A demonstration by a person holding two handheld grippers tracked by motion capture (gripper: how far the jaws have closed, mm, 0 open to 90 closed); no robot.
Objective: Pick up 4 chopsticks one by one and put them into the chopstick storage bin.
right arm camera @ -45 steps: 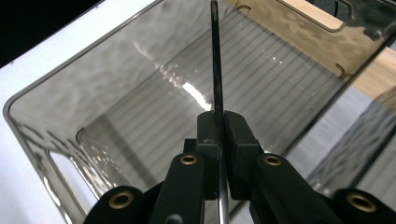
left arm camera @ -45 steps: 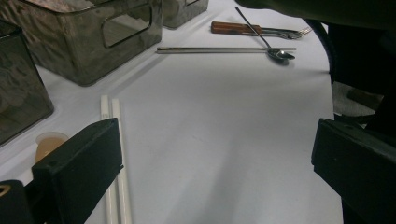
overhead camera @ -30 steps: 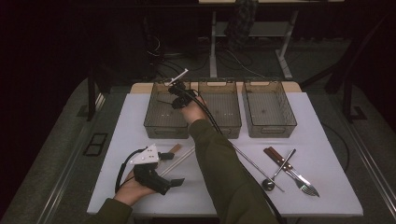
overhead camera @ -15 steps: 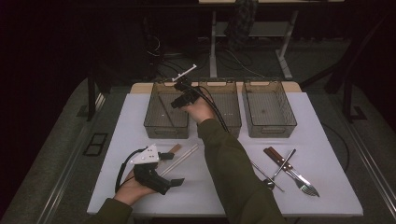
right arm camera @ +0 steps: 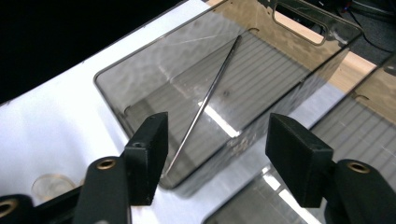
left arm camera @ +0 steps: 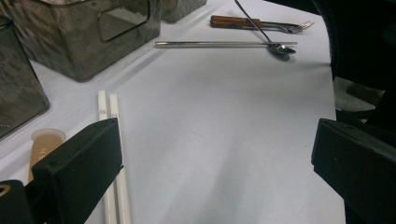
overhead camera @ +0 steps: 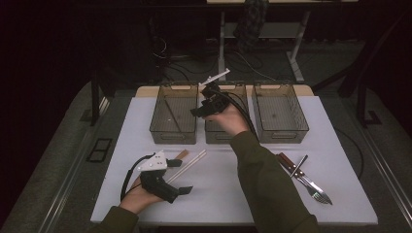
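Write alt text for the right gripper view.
The right gripper, fingers open with nothing between them, hangs above a smoky clear bin where a thin metal chopstick lies aslant. A second bin stands beside it on the white table.

The thin metal chopstick (right arm camera: pixel 205 98) lies w/ nothing touching it in the left bin (overhead camera: pixel 158 127), the smoky see-through box near the table's back edge, left of 2 more like it. It's long, skinny & shiny. It lies slanted: one end is down by the bin's front-right corner, the other points to the back wall near the handle hole. In the high view it shows as a thin dark line (overhead camera: pixel 173 115) on the bin's ribbed floor.
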